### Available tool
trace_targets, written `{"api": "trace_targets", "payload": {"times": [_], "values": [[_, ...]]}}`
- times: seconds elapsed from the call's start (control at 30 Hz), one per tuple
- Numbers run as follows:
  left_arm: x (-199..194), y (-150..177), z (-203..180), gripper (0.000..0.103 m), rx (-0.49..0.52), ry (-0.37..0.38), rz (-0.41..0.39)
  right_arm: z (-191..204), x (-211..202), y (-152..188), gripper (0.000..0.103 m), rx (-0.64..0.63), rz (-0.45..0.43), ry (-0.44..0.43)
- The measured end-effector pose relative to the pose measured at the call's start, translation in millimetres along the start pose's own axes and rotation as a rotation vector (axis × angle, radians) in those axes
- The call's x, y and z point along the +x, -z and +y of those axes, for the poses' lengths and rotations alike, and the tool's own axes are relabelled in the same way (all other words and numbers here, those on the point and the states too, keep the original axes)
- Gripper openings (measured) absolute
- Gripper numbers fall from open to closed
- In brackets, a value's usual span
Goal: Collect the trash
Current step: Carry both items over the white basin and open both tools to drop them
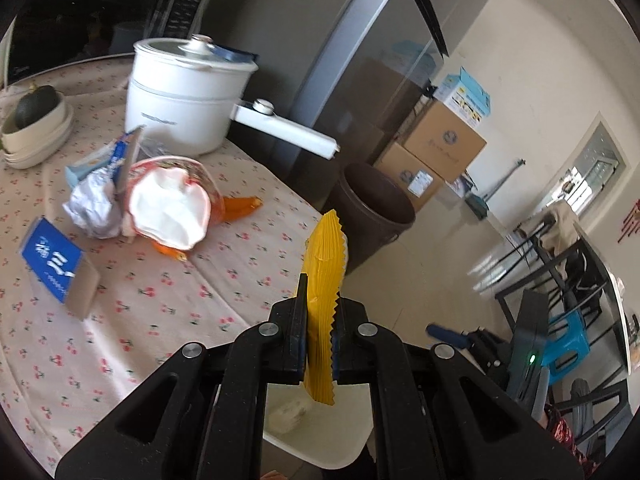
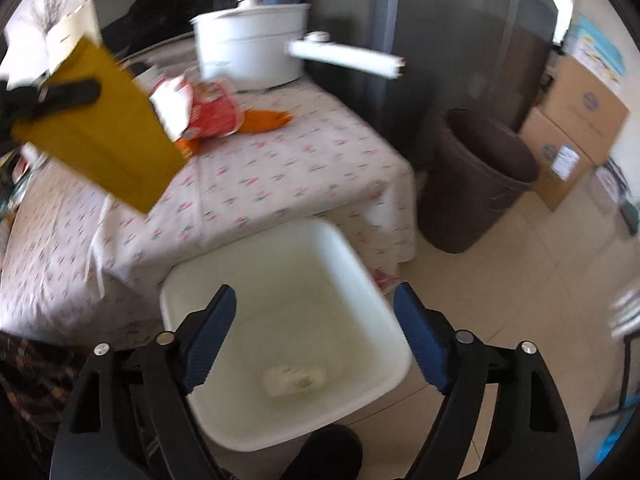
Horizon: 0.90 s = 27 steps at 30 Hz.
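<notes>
Between the left gripper (image 1: 320, 330) fingers hangs a light, floppy yellow wrapper (image 1: 323, 264), pinched mid-length; right gripper (image 2: 314, 342) gapes empty.

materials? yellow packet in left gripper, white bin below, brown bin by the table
Yellow packet: looks like thin plastic or foil film, matte, with zigzag-cut sealed edges; held in the left gripper.
White bin: likely moulded plastic, smooth, slightly glossy, rounded corners.
Brown bin: probably plastic too, dull dark finish; blur hides any surface texture.

Left hand-held gripper (image 1: 320, 320) clamped closed; right hand-held gripper (image 2: 314, 340) jaws spread wide.
</notes>
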<state>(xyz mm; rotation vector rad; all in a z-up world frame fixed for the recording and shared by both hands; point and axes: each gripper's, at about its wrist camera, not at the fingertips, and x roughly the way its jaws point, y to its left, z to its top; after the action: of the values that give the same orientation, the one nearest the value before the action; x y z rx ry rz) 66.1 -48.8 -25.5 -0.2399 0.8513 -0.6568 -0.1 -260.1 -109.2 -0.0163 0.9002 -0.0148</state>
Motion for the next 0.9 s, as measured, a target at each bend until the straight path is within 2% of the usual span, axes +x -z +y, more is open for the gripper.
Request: {"api": "trace_targets", "payload": {"times": [0.23, 0.47, 0.53, 0.6, 0.67, 0.83, 0.9], "values": [[27.3, 7.0, -17.6, 0.008, 0.03, 0.026, 0.058, -33.1, -12.5, -6.1, 0.087, 0.118, -0.118, 0.164], [51.2, 15.9, -29.5, 0.009, 0.063, 0.031, 0.121, -53.3, -23.2, -10.2, 0.087, 0.188, -0.17, 0.237], [56.5, 17.9, -31.2, 0.015, 0.071, 0.028, 0.143, -53.2, -24.7, -10.8, 0.088, 0.187, -0.18, 0.251], [59.8, 18.7, -31.8, 0.038, 0.073, 0.028, 0.155, -52.8, -25.6, -11.5, 0.088, 0.188, -0.192, 0.264], [61.6, 19.4, -32.6, 0.051, 0.077, 0.021, 0.158, -52.4, -26.1, -12.5, 0.089, 0.186, -0.199, 0.274], [62.1, 21.1, -31.5, 0.057, 0.081, 0.009, 0.159, -51.1, -25.7, -13.2, 0.09, 0.184, -0.204, 0.285], [60.3, 21.1, -31.0, 0.063, 0.09, -0.019, 0.15, -49.3, -25.7, -14.2, 0.091, 0.181, -0.212, 0.291]]}}
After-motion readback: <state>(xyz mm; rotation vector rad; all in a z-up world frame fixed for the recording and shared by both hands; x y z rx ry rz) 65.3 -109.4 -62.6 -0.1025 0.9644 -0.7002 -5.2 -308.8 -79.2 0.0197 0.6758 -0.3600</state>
